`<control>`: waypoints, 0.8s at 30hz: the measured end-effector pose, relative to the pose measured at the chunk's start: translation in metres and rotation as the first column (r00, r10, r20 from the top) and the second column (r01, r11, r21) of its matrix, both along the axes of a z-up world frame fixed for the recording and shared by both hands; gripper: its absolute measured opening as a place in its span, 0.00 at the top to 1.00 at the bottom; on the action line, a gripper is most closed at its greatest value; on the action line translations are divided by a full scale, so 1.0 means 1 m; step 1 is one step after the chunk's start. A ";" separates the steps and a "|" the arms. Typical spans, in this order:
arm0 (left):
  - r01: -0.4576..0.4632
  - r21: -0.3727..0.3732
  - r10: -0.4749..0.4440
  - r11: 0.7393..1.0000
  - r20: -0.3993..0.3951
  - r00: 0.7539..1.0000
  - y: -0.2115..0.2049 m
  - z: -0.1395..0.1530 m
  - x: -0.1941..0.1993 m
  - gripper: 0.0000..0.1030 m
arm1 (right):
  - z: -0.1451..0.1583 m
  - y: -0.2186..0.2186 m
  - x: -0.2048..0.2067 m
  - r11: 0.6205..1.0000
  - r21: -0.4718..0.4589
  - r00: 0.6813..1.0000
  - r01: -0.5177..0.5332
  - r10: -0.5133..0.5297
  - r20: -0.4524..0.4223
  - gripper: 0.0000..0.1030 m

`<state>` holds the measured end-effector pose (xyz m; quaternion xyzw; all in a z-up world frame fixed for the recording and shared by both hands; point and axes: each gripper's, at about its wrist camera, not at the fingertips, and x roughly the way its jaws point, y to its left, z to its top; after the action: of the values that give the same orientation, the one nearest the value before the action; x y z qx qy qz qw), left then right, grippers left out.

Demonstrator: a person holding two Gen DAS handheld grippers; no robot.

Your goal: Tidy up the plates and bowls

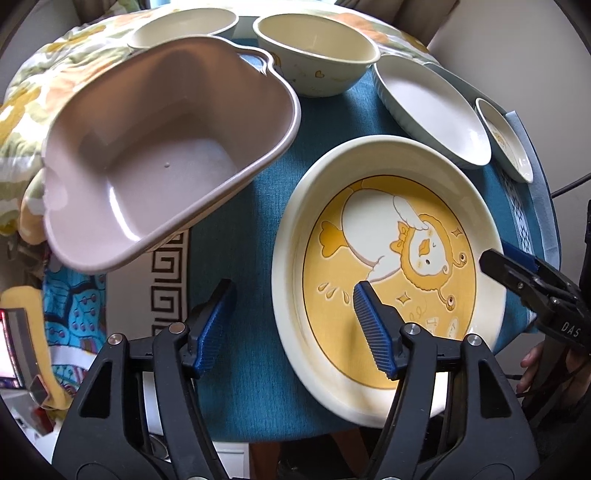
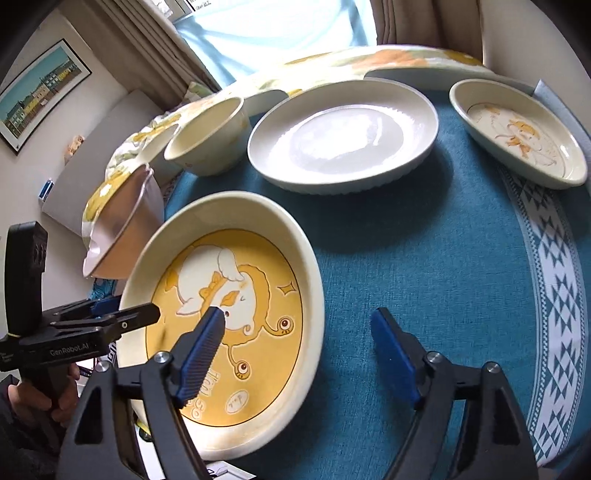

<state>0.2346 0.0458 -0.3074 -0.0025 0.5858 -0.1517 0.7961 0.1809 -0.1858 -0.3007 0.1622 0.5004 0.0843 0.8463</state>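
A large cream plate with a yellow duck picture (image 1: 391, 229) (image 2: 236, 273) lies flat on the blue tablecloth (image 2: 424, 258) at the near edge. My left gripper (image 1: 295, 326) (image 2: 129, 311) straddles its left rim, one pad over the yellow inside and the other over the cloth, with neither pad touching it. My right gripper (image 2: 299, 350) (image 1: 506, 258) straddles the right rim the same way, jaws wide apart. Both grippers are open and hold nothing.
A taupe plastic basin (image 1: 147, 158) (image 2: 125, 229) sits tilted at the table's left edge. Behind are two cream bowls (image 1: 317, 55) (image 1: 184, 29), a plain white plate (image 2: 343, 136) and a small duck dish (image 2: 517, 136). A floral quilt (image 1: 33, 92) lies beyond the table.
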 end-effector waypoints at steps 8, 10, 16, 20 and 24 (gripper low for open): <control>-0.036 -0.034 0.039 0.999 0.093 0.995 0.005 0.068 -0.016 0.38 | 0.065 -0.006 -0.008 1.000 -0.022 0.996 0.004 -0.002 0.088 0.24; -0.055 -0.103 0.068 0.993 0.126 0.990 0.007 0.093 -0.016 0.26 | 0.086 -0.009 -0.011 1.000 -0.007 0.992 0.012 -0.011 0.126 0.20; -0.024 -0.161 0.070 0.987 0.284 0.956 -0.018 0.144 0.000 0.00 | 0.133 -0.029 -0.003 0.998 0.003 0.974 0.064 -0.063 0.215 0.01; 0.026 -0.193 0.019 0.981 0.230 0.973 -0.045 0.146 0.027 0.00 | 0.143 -0.053 0.020 0.999 -0.033 0.989 0.027 -0.022 0.148 0.01; 0.008 -0.253 0.038 0.967 0.179 0.983 -0.062 0.139 0.050 0.00 | 0.145 -0.074 0.049 0.994 -0.105 0.992 0.016 -0.003 0.127 0.01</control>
<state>0.2843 -0.0160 -0.1680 -0.0944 0.4864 -0.2186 0.8407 0.2302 -0.2601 -0.1559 0.1137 0.4489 0.0635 0.8841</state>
